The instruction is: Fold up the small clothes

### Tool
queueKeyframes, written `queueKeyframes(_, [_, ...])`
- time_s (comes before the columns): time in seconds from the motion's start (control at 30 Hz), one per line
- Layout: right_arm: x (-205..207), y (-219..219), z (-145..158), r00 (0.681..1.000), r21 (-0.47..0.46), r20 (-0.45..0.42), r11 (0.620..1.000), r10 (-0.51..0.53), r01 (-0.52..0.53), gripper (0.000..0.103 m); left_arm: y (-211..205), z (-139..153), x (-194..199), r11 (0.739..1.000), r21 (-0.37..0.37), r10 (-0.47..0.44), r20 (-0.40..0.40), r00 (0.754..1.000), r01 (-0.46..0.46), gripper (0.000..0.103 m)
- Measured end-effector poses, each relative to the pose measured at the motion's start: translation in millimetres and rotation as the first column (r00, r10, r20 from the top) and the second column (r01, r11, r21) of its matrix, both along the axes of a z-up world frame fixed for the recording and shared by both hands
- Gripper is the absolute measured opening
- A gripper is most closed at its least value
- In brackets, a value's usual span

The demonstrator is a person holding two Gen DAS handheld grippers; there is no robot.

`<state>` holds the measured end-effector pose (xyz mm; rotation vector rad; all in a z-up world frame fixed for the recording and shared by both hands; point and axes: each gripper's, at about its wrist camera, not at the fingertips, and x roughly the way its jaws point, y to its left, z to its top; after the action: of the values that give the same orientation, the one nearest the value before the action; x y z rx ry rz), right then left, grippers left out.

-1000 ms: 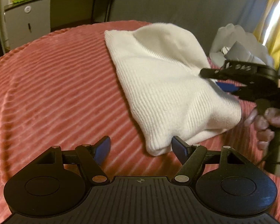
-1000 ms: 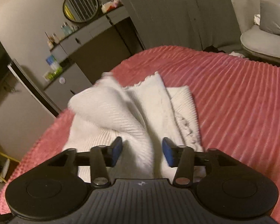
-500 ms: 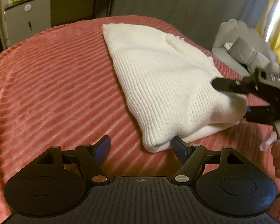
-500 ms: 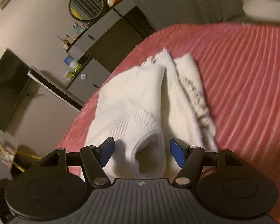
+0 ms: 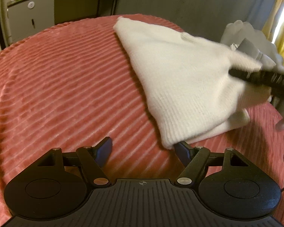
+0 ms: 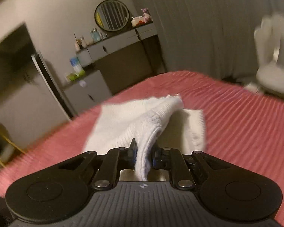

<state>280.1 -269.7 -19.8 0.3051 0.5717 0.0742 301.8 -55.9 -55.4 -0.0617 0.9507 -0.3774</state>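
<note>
we see the white knit garment (image 5: 179,83) lying on the pink ribbed bedspread (image 5: 56,87), its near edge lifted. our right gripper (image 6: 143,156) is closing its jaws on that raised fold. our left gripper (image 5: 143,150) stands wide open at the garment's lower corner, holding nothing, with bare bedspread stretching out to its left.

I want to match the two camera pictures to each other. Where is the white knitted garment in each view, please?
Left wrist view: the white knitted garment lies right of centre on the pink ribbed bedspread, its near corner beside the open left gripper.
Right wrist view: it sits at centre, one edge pinched in the closing right gripper.
Shared landmark: the grey cabinet with green items on top.
</note>
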Motion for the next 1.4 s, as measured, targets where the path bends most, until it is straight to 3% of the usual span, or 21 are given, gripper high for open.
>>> queueKeyframes(0.13, [7.5, -8.6, -39.2, 0.987, -0.022, -0.16, 1.0, -0.025, 0.022, 0.021, 3.4, 5.0, -2.0, 1.0, -0.014, 0.014, -0.013, 1.0, -0.014, 0.078])
queueKeyframes(0.27, [-4.4, -23.8, -18.8, 0.989, 0.067, -0.124, 0.994, -0.081, 0.09, 0.039, 11.8, 25.8, -3.1, 0.999, -0.047, 0.026, 0.025, 0.999, -0.025, 0.078])
queueKeyframes(0.37, [-10.8, -16.5, 1.6, 0.99, -0.019, -0.039, 0.991, -0.134, 0.133, 0.047, 14.4, 41.5, 2.7, 0.994, -0.095, 0.069, 0.078, 0.995, -0.061, 0.078])
queueKeyframes(0.5, [-2.5, 10.5, 5.8, 1.0, -0.115, -0.005, 0.993, -0.029, 0.029, 0.044, 3.1, 48.5, 22.5, 0.985, -0.144, 0.11, 0.114, 0.987, -0.093, 0.078])
queueKeyframes(0.57, [8.0, 24.4, -1.6, 0.999, -0.147, -0.027, 0.989, 0.022, -0.026, 0.029, -8.0, 42.8, 32.0, 0.986, -0.14, 0.106, 0.1, 0.989, -0.092, 0.076])
queueKeyframes(0.6, [12.3, 29.6, -7.2, 0.998, -0.166, -0.046, 0.985, 0.038, -0.046, 0.027, -14.1, 38.0, 36.1, 0.988, -0.123, 0.1, 0.082, 0.992, -0.09, 0.075])
queueKeyframes(0.7, [18.3, 34.6, -22.5, 0.995, -0.224, -0.085, 0.972, 0.048, -0.065, 0.027, -28.9, 17.4, 43.9, 0.997, -0.04, 0.075, 0.037, 0.997, -0.073, 0.078])
queueKeyframes(0.77, [20.2, 26.2, -31.3, 0.993, -0.205, -0.096, 0.975, 0.066, -0.085, 0.026, -32.1, 6.8, 43.7, 0.998, 0.007, 0.057, 0.046, 0.997, -0.057, 0.083])
queueKeyframes(0.83, [19.2, 20.3, -34.9, 0.992, -0.193, -0.094, 0.976, 0.088, -0.105, 0.026, -31.8, 0.6, 46.3, 0.998, 0.014, 0.052, 0.04, 0.998, -0.053, 0.088])
queueKeyframes(0.93, [19.6, 24.0, -37.5, 0.989, -0.261, -0.099, 0.957, 0.106, -0.128, 0.026, -29.2, 1.2, 50.2, 0.996, 0.006, 0.089, -0.009, 0.996, -0.089, 0.091])
queueKeyframes(1.13, [-13.7, 18.7, -11.2, 0.994, -0.182, -0.093, 0.98, 0.06, -0.076, 0.027, -24.8, 24.9, 21.9, 0.998, 0.007, 0.068, -0.021, 0.997, -0.068, 0.082])
queueKeyframes(1.4, [-38.2, 11.2, -29.3, 0.989, -0.175, -0.143, 0.983, 0.029, -0.054, 0.027, -38.2, 16.3, 11.5, 0.995, 0.079, 0.071, -0.052, 0.996, -0.066, 0.081])
